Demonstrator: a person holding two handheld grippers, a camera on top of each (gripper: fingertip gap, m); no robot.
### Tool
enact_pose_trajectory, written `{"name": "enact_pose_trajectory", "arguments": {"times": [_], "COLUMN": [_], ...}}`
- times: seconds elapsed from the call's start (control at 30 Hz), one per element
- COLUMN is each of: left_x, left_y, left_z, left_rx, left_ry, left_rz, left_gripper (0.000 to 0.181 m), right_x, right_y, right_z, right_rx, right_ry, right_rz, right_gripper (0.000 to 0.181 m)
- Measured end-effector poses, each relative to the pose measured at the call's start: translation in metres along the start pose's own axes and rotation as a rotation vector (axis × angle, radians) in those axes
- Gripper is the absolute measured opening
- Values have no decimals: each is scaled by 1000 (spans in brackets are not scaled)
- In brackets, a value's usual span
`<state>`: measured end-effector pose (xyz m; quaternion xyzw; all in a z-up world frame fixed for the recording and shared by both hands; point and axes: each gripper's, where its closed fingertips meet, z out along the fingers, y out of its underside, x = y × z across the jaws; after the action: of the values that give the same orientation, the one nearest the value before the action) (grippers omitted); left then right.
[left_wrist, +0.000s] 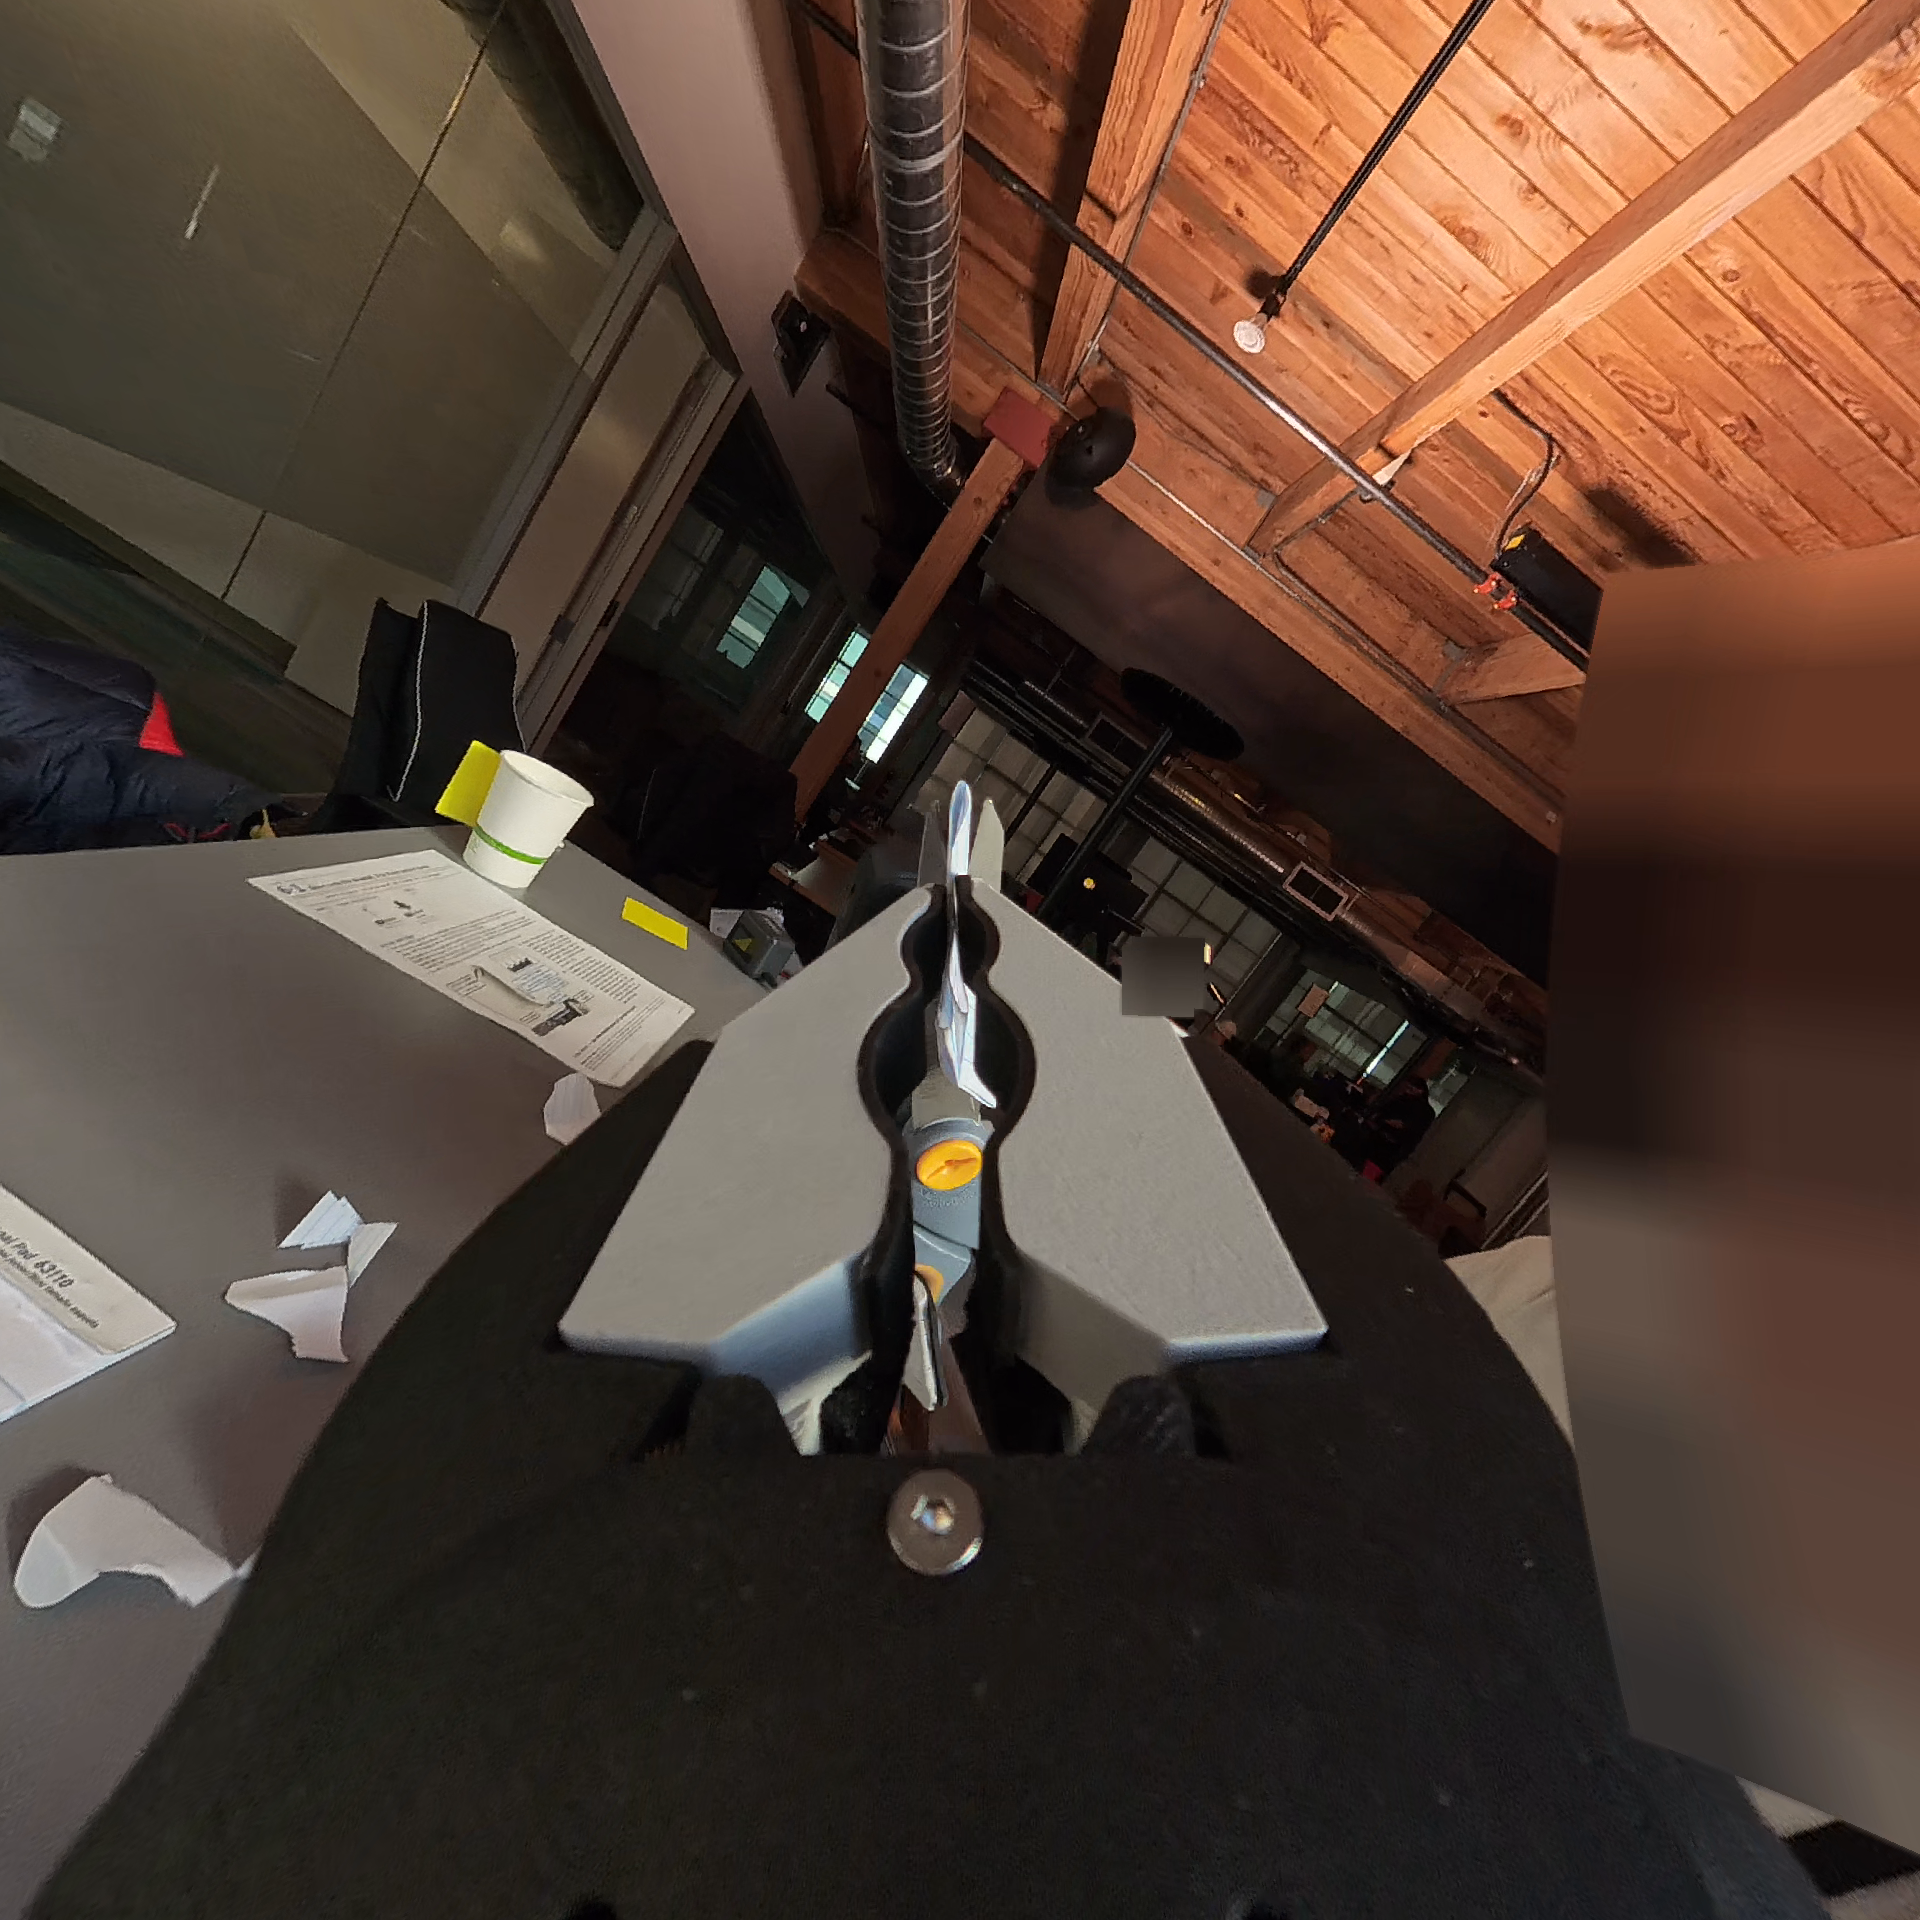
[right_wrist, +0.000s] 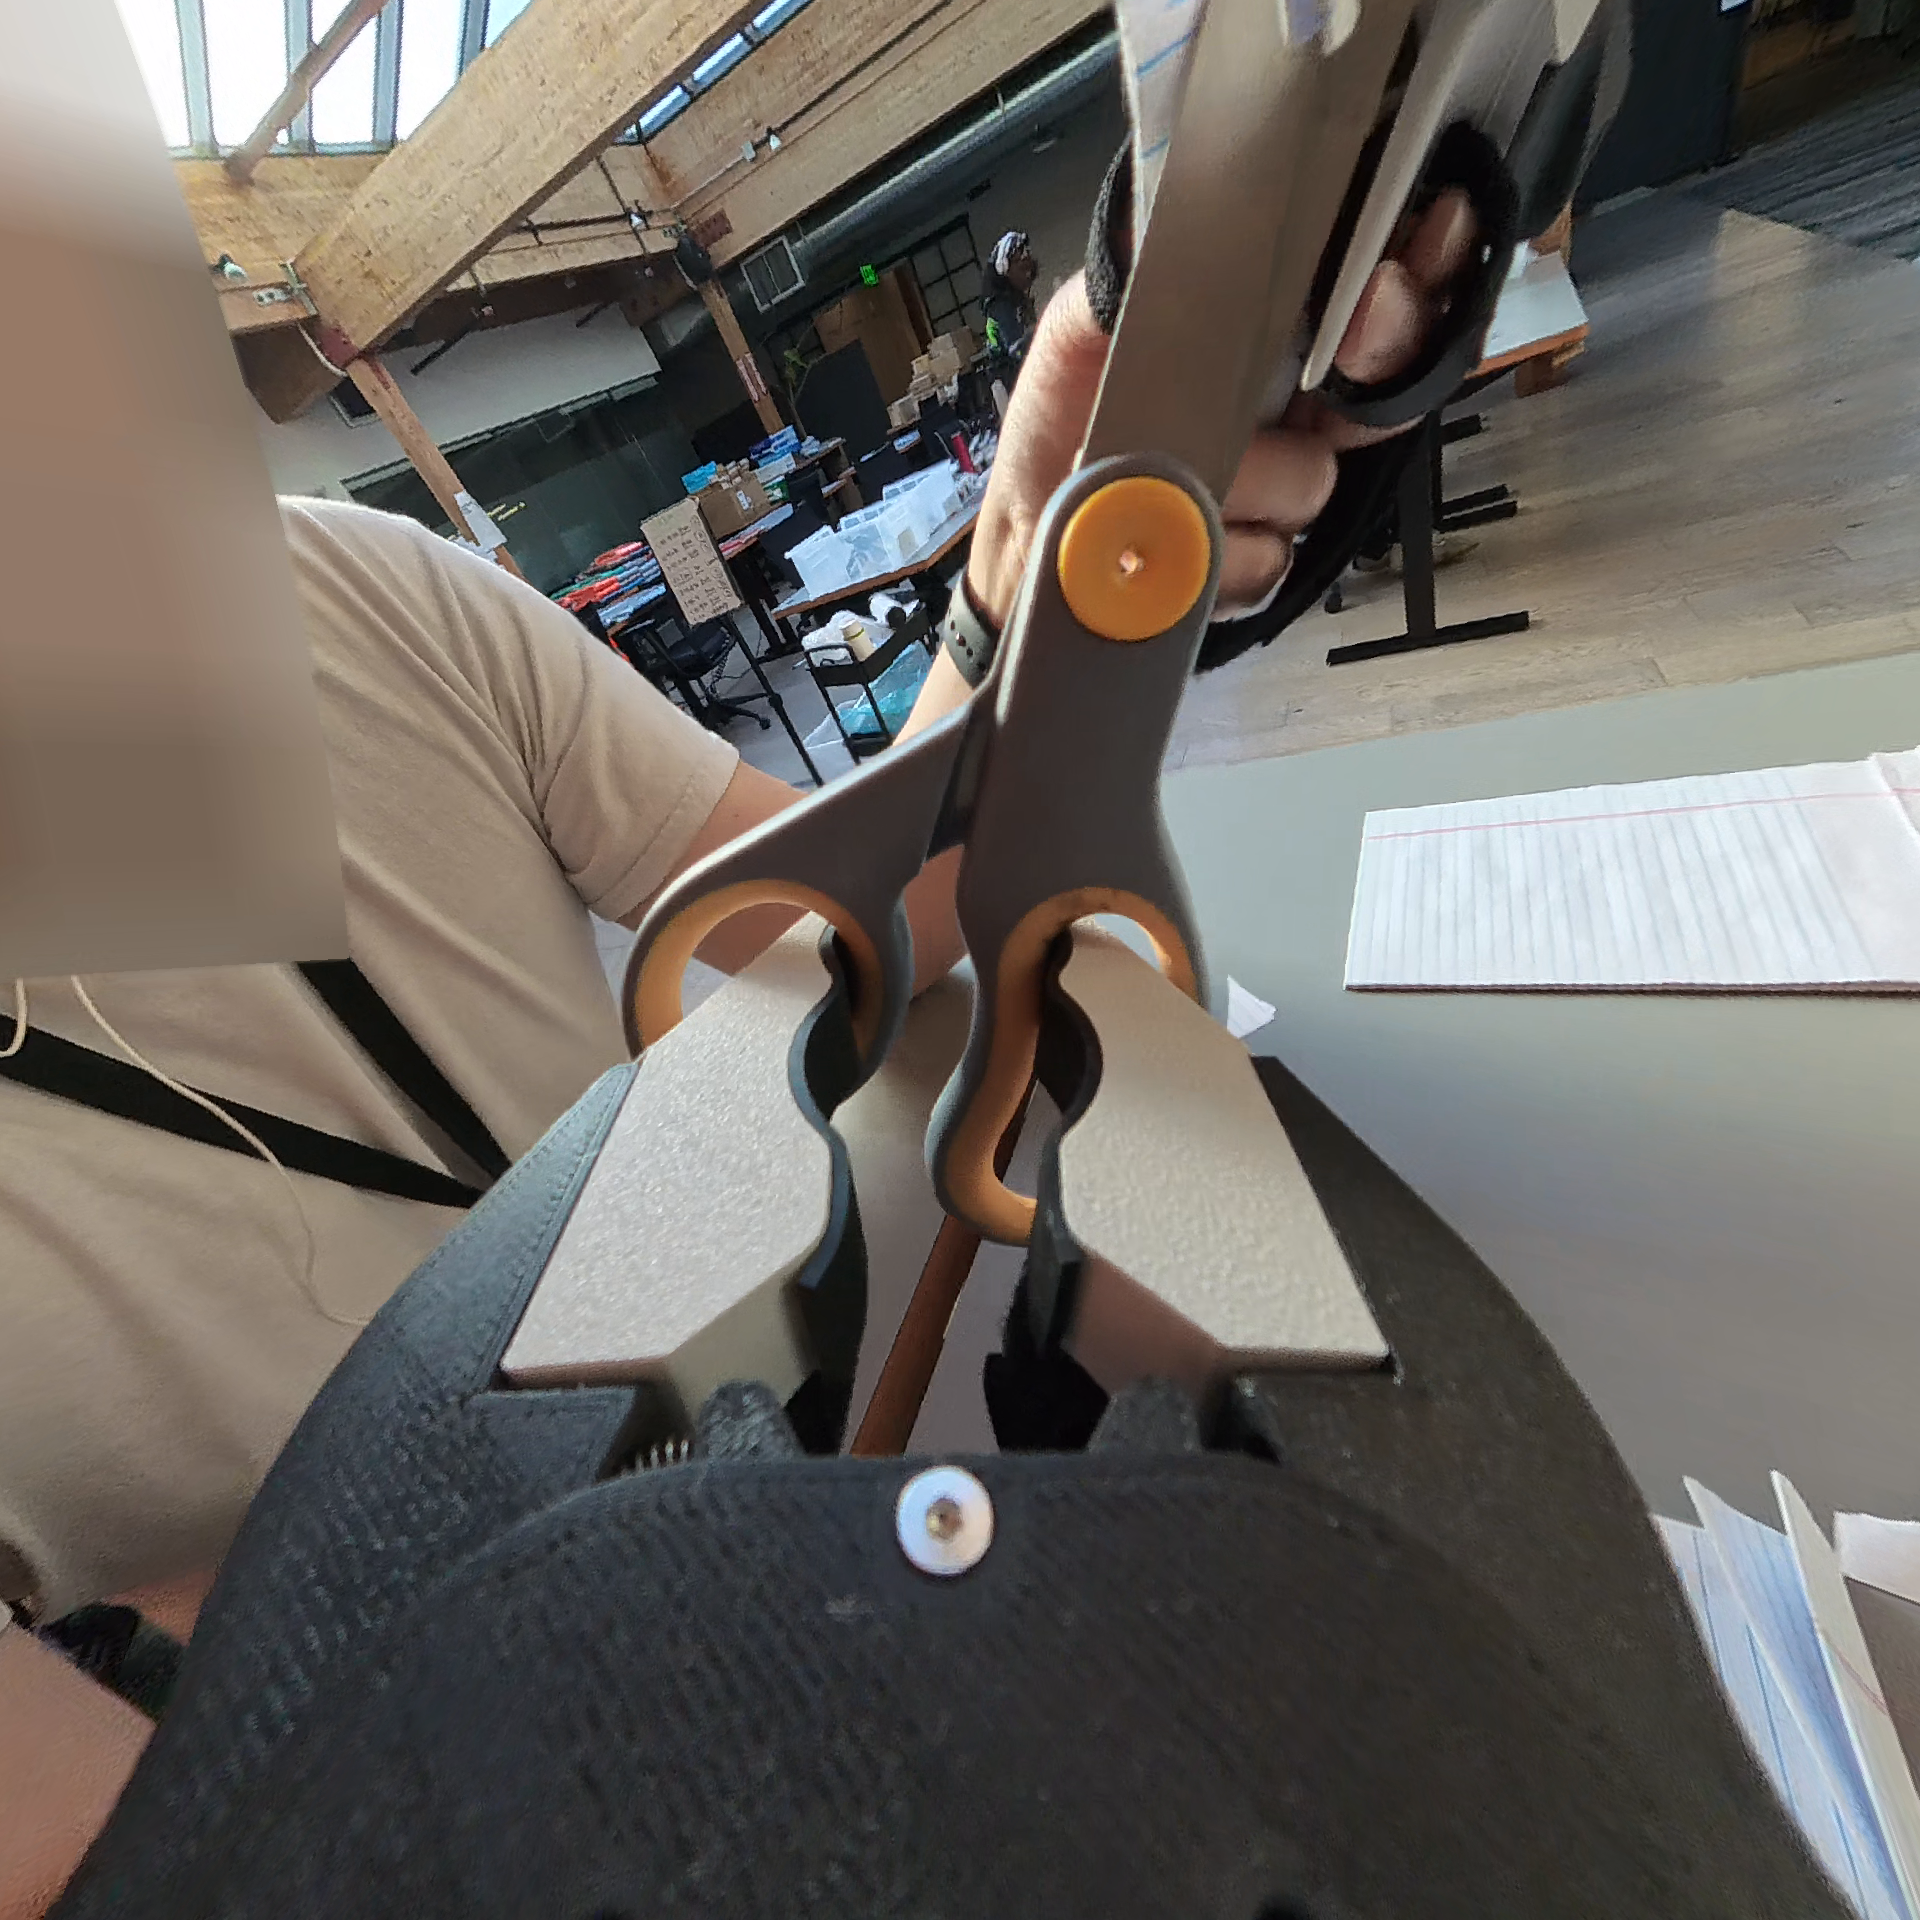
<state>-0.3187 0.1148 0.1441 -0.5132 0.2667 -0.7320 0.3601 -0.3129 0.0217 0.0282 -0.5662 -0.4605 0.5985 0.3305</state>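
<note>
My left gripper (left_wrist: 956, 899) is shut on a narrow strip of lined white paper (left_wrist: 961, 831) that stands up out of its fingertips. Grey scissors with an orange pivot (left_wrist: 945, 1164) show through the gap behind its fingers. In the right wrist view my right gripper (right_wrist: 956, 966) holds these scissors (right_wrist: 1070, 779) with one finger in each orange-lined handle loop and the handles a little apart. The blades point up and away, against the lined paper (right_wrist: 1148, 125). A hand (right_wrist: 1049, 416) holds the other gripper just behind the blades.
A grey table (left_wrist: 156, 1039) carries torn paper scraps (left_wrist: 301, 1299), a printed sheet (left_wrist: 478, 956), a white paper cup (left_wrist: 525, 816) and a yellow note (left_wrist: 655, 923). A lined pad (right_wrist: 1642, 883) and loose lined sheets (right_wrist: 1787, 1683) lie to the right. A person's beige sleeve (right_wrist: 468, 779) is close on the left. My right fingertips sit around 15 cm from my left ones.
</note>
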Motion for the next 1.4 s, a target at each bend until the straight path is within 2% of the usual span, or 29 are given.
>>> {"name": "enact_pose_trajectory", "arguments": {"times": [0.03,0.1,0.17,0.3,0.43,0.53,0.63,0.73,0.87,0.97,1.03,1.2,1.4], "left_x": [-1,-6,-3,7,-1,-3,-5,-7,-5,-5,-3,-5,-6], "left_y": [-6,-13,-10,8,11,9,9,20,21,10,5,15,11], "left_z": [0,1,7,22,27,20,11,7,7,10,9,12,-5], "left_rx": [42,111,114,41,78,64,4,-104,-108,-7,44,-28,-92], "left_ry": [-10,-45,-12,96,62,67,15,-31,-17,28,84,65,-33], "left_rz": [9,22,16,-75,-90,-131,-73,-23,-23,-81,-129,-86,58], "left_gripper": [5,36,42,21,0,0,0,0,0,11,0,0,0], "right_x": [-1,-1,4,15,22,19,10,8,7,12,13,15,1], "right_y": [-6,-18,-31,-34,-27,-26,-18,-13,-14,-17,-15,-5,-12], "right_z": [1,3,4,3,6,2,-5,-6,-1,1,3,7,-3], "right_rx": [28,90,161,189,169,182,149,119,129,150,138,77,145], "right_ry": [-3,21,80,151,156,104,-12,-15,-20,22,45,51,-97], "right_rz": [-9,-59,-96,-116,-105,-57,75,45,12,-45,-70,-70,55], "right_gripper": [28,28,28,28,28,28,29,29,28,28,28,29,31]}}
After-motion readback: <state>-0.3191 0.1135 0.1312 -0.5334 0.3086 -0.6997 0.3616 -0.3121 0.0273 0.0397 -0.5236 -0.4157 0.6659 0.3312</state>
